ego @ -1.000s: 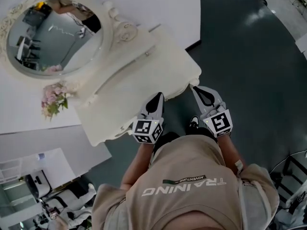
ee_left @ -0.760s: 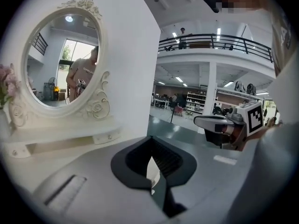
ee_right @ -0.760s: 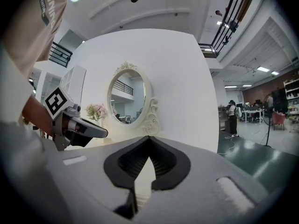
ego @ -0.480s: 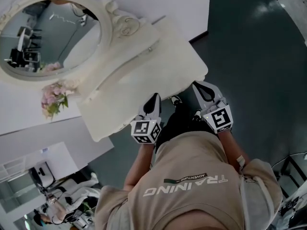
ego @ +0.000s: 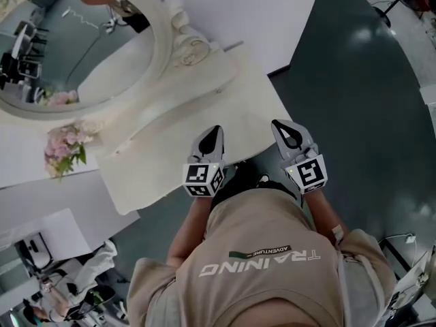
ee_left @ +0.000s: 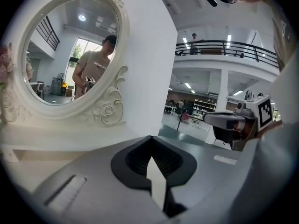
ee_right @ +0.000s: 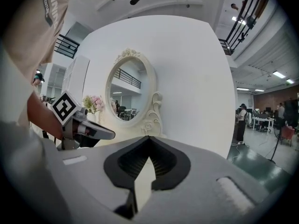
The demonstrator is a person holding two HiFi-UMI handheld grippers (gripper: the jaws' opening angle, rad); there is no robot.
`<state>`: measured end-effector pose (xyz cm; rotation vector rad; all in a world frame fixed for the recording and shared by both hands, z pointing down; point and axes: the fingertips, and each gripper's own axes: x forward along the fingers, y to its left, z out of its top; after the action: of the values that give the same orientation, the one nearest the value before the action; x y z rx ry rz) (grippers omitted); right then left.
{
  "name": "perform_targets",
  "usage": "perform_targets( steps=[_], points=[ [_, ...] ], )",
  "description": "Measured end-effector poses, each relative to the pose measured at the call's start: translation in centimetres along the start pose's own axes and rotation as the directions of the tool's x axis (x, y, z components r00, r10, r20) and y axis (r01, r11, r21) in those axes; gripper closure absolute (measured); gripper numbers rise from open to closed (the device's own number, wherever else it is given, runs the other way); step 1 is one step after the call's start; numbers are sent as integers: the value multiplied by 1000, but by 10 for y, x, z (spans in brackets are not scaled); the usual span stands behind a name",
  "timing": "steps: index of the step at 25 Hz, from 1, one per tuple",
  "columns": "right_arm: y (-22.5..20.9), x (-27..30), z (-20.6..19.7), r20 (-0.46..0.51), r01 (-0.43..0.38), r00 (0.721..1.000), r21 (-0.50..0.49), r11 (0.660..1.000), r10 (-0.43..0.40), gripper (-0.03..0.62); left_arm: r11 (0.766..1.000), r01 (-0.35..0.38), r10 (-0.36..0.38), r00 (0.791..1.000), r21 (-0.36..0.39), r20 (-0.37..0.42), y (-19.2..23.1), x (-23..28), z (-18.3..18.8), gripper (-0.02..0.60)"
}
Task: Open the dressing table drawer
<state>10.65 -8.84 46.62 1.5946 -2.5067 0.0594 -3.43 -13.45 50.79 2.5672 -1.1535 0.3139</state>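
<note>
The cream dressing table (ego: pixel 204 107) stands against a white wall and carries an oval mirror (ego: pixel 75 46). No drawer front shows in any view; the tabletop hides it from above. My left gripper (ego: pixel 214 131) is shut and empty, its tip over the table's front edge. My right gripper (ego: pixel 280 125) hovers by the table's front right corner, jaws together with nothing between them. In the left gripper view the left gripper (ee_left: pixel 150 138) points at the mirror (ee_left: pixel 70 55). In the right gripper view the right gripper (ee_right: pixel 148 137) faces the mirror (ee_right: pixel 131 94).
Pink flowers (ego: pixel 60 148) sit on the table's left end. Dark floor (ego: pixel 354 87) spreads to the right. The person's shoes (ego: pixel 262 180) stand just before the table. A white wall panel (ego: pixel 266 19) backs the table. Another person (ego: pixel 75 285) is at lower left.
Both grippers have moved forward toward the table. The left tip went from just off the front edge to over the tabletop. The person stands closer.
</note>
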Motion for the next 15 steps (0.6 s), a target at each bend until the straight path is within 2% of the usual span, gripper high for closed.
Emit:
perform_targets(
  steps=[6, 15],
  points=[
    [-5, 47, 29, 15, -7, 1000, -47, 999, 7, 591, 997, -28, 26, 999, 75, 35, 41, 20, 19, 563],
    [-11, 82, 42, -18, -37, 999, -75, 997, 35, 591, 996, -61, 61, 998, 57, 7, 71, 46, 13, 563]
  ],
)
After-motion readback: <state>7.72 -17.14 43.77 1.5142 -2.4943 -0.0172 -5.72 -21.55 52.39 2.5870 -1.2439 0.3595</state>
